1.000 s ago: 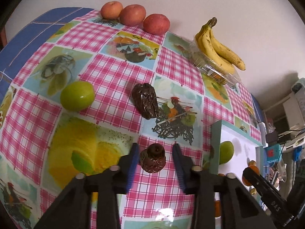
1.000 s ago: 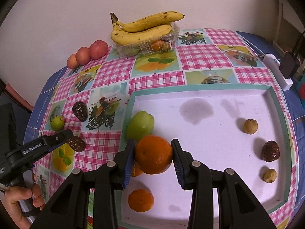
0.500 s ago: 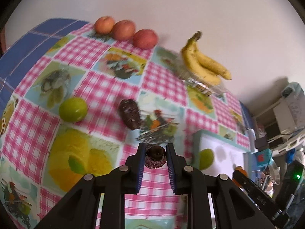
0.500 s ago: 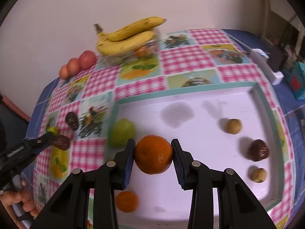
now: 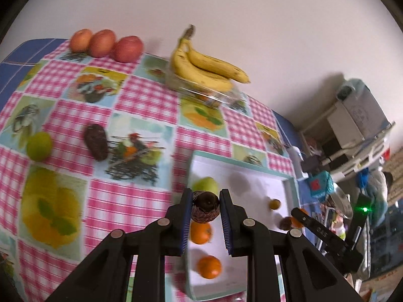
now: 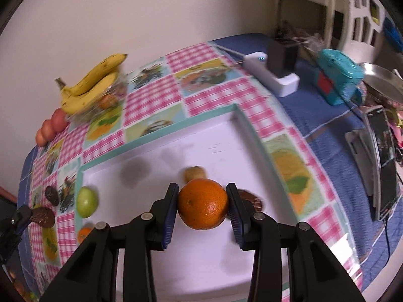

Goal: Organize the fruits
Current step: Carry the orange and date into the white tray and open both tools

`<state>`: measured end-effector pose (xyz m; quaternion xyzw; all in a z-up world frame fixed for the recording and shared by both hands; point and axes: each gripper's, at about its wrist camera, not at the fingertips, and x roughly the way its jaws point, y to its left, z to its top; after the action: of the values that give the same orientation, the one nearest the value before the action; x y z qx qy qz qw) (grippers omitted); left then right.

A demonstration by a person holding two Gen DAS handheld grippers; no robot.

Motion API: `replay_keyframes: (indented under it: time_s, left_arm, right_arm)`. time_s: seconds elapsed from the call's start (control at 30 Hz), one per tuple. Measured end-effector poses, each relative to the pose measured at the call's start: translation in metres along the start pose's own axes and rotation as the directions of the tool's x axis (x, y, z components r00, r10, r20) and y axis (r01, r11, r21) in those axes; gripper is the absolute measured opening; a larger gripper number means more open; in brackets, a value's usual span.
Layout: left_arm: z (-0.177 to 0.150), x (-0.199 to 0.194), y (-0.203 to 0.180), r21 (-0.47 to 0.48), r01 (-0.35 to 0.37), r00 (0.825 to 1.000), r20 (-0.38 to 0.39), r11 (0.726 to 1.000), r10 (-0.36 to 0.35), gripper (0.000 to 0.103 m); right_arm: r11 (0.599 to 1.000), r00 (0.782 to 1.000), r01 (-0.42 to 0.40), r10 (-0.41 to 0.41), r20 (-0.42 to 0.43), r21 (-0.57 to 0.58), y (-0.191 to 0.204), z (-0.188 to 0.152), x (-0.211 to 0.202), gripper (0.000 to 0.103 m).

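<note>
My left gripper is shut on a dark brown wrinkled fruit, held in the air over the left edge of the white tray. My right gripper is shut on an orange above the tray's floor. In the tray lie a green apple, two oranges, a small tan fruit and a dark fruit. On the cloth sit another dark brown fruit and a green fruit.
Bananas rest on a clear punnet by the wall, with three red apples at the far left. A white charger block, a teal box and a propped phone stand right of the tray.
The left gripper shut on the dark fruit, lifted it and carried it right toward the tray. The right gripper carried the orange rightward across the tray.
</note>
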<state>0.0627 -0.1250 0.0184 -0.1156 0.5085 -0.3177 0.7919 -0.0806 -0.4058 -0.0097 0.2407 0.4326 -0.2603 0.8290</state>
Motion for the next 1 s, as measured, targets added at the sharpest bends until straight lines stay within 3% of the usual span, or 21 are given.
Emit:
replay_keyframes:
  time_s: [0.37,1.0]
  left_arm:
    - [-0.018,0.027,-0.042,0.102,0.037,0.998,-0.063,0.994,-0.031,0.023]
    - [-0.032,0.061,-0.033,0.088,-0.004,0.990,-0.141,0.996,0.017,0.023]
  right_arm:
    - [1.000,1.000,-0.008,0.008,-0.002,0.001,-0.007,0.000,-0.001,0.040]
    - [0.998,0.997,-0.021,0.016,-0.076,-0.058,0.011,-0.010,0.023,0.040]
